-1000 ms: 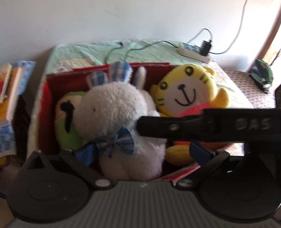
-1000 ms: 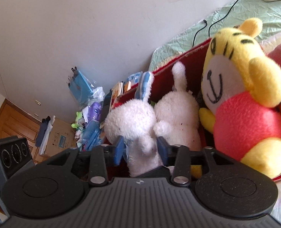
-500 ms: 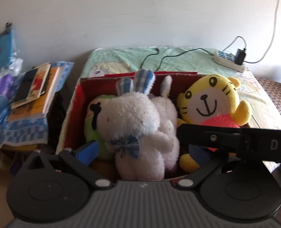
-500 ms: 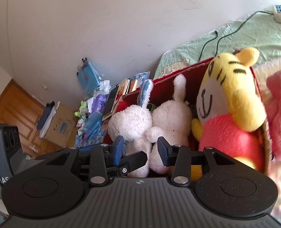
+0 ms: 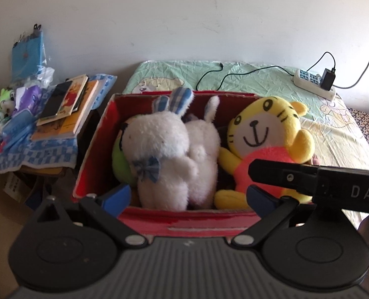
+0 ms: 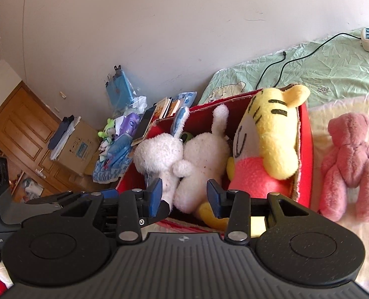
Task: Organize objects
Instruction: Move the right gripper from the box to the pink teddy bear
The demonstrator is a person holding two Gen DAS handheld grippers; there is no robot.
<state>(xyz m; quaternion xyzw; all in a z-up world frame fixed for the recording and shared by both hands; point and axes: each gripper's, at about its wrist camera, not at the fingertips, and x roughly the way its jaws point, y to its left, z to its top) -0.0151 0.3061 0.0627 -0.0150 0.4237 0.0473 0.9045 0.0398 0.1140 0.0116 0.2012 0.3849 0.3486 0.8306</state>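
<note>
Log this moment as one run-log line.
left gripper: open, empty | right gripper: open, empty | red box: white bunny, yellow tiger inside | pink bear: outside, on bed

White rabbit [image 5: 169, 149], yellow tiger [image 5: 264, 137] upright in red box [image 5: 94, 149], pink bear [image 6: 349, 164] perhaps face-down beside

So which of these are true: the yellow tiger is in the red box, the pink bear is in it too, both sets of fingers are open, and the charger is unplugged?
1. The yellow tiger sits in the red box. True.
2. The pink bear is in the box too. False: it lies on the bed, outside the box.
3. The left gripper and the right gripper both have their fingers open, holding nothing. True.
4. The black charger is unplugged. False: it sits plugged into the white power strip.
</note>
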